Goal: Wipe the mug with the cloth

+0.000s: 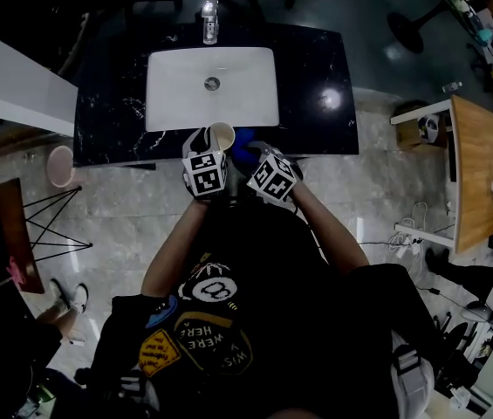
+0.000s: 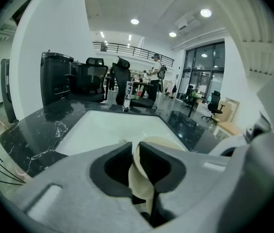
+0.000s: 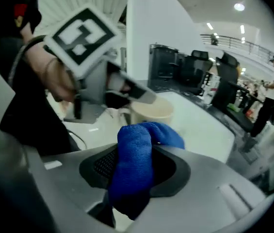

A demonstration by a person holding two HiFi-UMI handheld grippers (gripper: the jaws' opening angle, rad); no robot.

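Note:
A cream mug (image 1: 222, 134) is held over the front edge of the black counter, just below the white sink (image 1: 176, 103). My left gripper (image 1: 212, 147) is shut on the mug (image 2: 141, 171), its jaws pinching the mug's wall. In the right gripper view the mug (image 3: 151, 111) hangs ahead with the left gripper (image 3: 127, 92) clamped on it. My right gripper (image 1: 250, 151) is shut on a blue cloth (image 3: 134, 166), which bulges out past the jaws toward the mug. In the head view the blue cloth (image 1: 243, 141) lies right beside the mug.
A chrome tap (image 1: 209, 17) stands behind the sink on the black marble counter (image 1: 316, 68). A pink bin (image 1: 60, 165) sits on the floor at left, a wooden table (image 1: 477, 168) at right. Office chairs (image 2: 90, 81) and a person (image 2: 154, 76) stand beyond the counter.

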